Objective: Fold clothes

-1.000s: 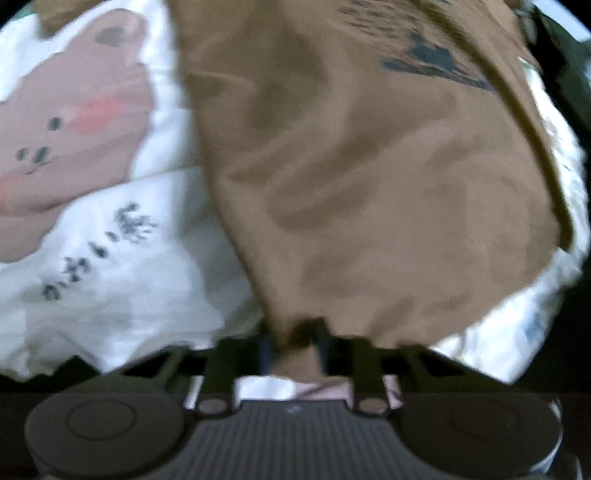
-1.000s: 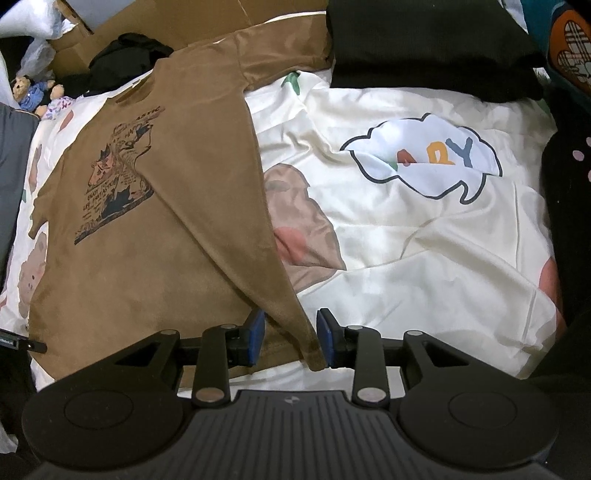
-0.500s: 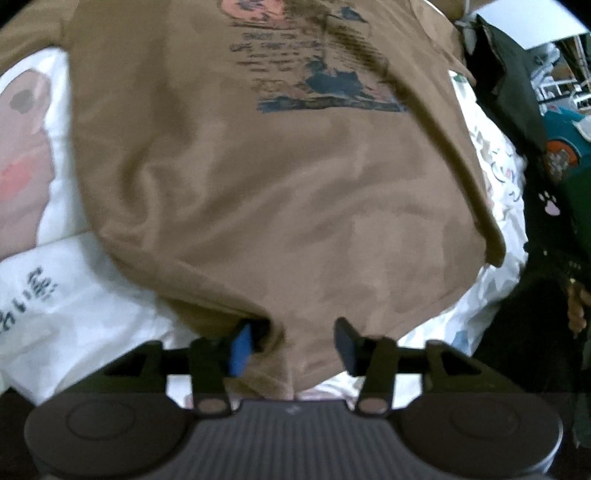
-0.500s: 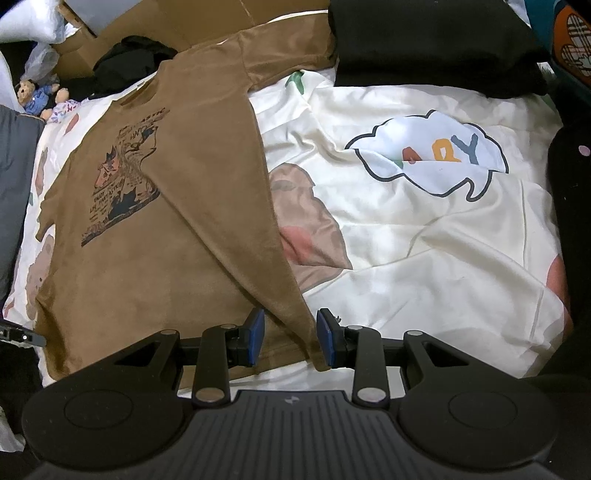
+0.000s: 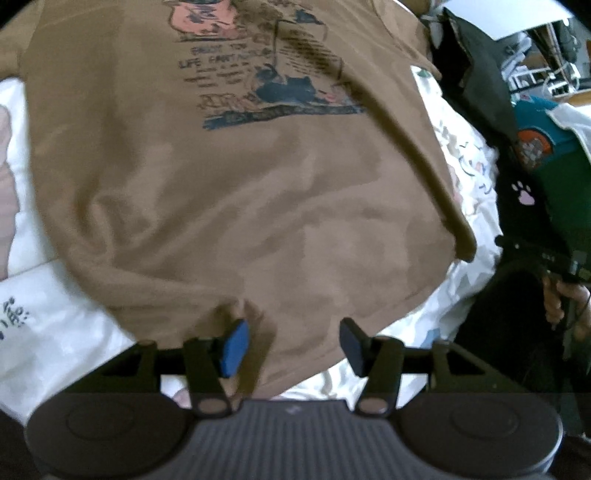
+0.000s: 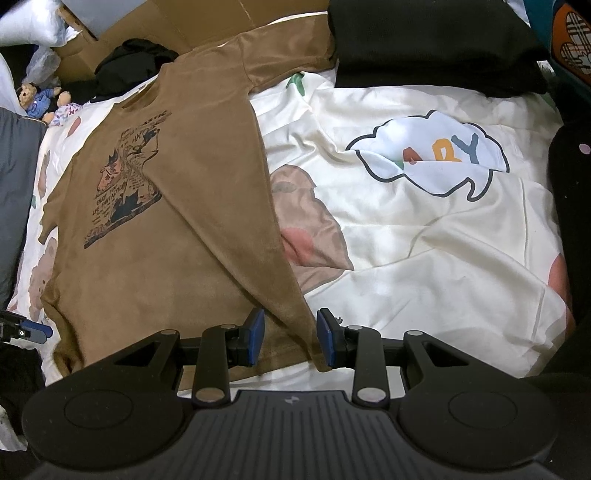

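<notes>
The left gripper [image 5: 291, 345] has just sprung its jaws apart and released the near hem of the brown T-shirt [image 6: 155, 236], now spread on the bedsheet [image 6: 424, 236], while the right gripper [image 6: 290, 338] straddles the shirt's near-right corner unclenched, so folding can start.

Spread underneath, a cream cartoon-print bedsheet [image 6: 424, 236], with a folded black garment [image 6: 436, 40] at its far edge, flattened cardboard [image 6: 177, 26] beyond, and a small teddy bear [image 6: 35, 101] far left.
</notes>
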